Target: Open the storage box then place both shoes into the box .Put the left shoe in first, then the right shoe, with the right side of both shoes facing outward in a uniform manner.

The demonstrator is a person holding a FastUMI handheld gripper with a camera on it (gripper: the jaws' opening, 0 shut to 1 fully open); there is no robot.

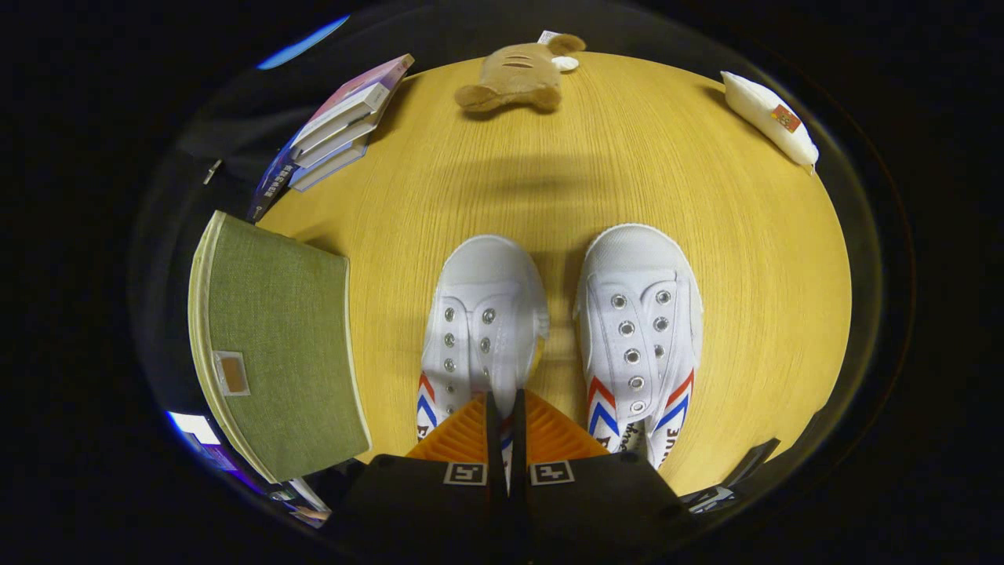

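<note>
I see bare table (pixel 627 173) far ahead; my claw (pixel 502 428), fingers nearly together, pinches the left shoe's (pixel 482 322) side wall.

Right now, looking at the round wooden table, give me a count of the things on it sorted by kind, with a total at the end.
Shoes: 2, left shoe gripped by the shut gripper, right shoe beside it
Storage box: 1, green, lid closed
Plush toys: 1
White pillow packs: 1
Book stacks: 1, number of books unclear
Total: 6
</note>
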